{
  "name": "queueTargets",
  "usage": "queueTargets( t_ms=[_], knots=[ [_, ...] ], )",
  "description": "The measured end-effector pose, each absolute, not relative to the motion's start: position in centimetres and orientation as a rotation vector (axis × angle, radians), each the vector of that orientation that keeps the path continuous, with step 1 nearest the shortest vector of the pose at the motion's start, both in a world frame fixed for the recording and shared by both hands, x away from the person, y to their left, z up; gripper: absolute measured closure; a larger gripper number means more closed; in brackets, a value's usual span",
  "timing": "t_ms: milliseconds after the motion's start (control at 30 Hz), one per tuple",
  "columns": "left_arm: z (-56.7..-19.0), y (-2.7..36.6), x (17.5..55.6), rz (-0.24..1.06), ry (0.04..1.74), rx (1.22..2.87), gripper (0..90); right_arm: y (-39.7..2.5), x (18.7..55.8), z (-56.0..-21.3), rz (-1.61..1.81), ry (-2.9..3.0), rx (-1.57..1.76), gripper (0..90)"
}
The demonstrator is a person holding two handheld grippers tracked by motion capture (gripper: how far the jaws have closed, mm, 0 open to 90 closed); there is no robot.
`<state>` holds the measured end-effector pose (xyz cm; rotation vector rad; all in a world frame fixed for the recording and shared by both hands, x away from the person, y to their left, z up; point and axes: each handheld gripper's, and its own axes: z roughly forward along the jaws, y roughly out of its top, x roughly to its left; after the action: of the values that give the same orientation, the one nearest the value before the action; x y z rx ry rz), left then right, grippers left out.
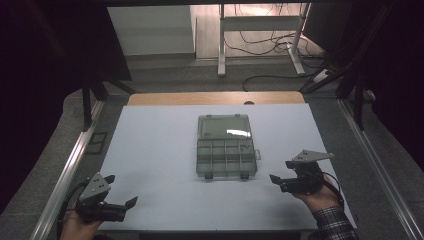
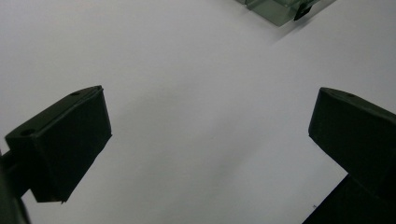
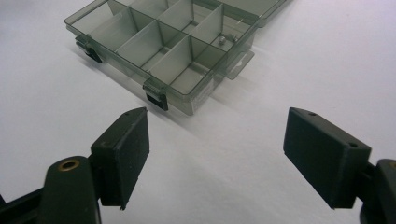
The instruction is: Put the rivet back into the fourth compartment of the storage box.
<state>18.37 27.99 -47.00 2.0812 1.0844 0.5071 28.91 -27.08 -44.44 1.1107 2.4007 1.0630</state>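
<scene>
A clear grey compartment box point(image 1: 226, 156) lies with its lid point(image 1: 223, 127) folded back flat, in the middle of the white table sheet point(image 1: 160, 150). In the right gripper view the box point(image 3: 159, 46) has several divided cells, and a small metal part point(image 3: 223, 40) rests in one far cell. My left gripper point(image 1: 120, 190) stands open near the table's front left corner, nothing between its jaws; a corner of the box point(image 2: 280, 11) shows far ahead of it. My right gripper point(image 1: 281, 170) is open just right of the box's front corner, holding nothing.
A wooden table edge point(image 1: 215, 98) shows beyond the sheet. Metal rails point(image 1: 67, 170) run along both sides. Behind stand a desk frame point(image 1: 260, 30) and loose cables point(image 1: 280, 45) on the floor. Black latches point(image 3: 156, 98) stick out from the box front.
</scene>
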Motion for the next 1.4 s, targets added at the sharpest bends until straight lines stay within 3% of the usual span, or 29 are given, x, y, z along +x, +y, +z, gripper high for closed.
queueTargets(
  t_ms=[900, 1400],
  knots=[
    [-47.1, 28.0, 18.4, 0.508, 1.086, 2.084, 0.0, -31.3, 25.9, -44.1, 1.062, 2.315, 1.158, 3.0],
    [-47.1, 28.0, 18.4, 0.509, 1.082, 2.096, 0.0, -33.9, 24.2, -44.4, 1.035, 2.245, 1.189, 1.7]
  ],
)
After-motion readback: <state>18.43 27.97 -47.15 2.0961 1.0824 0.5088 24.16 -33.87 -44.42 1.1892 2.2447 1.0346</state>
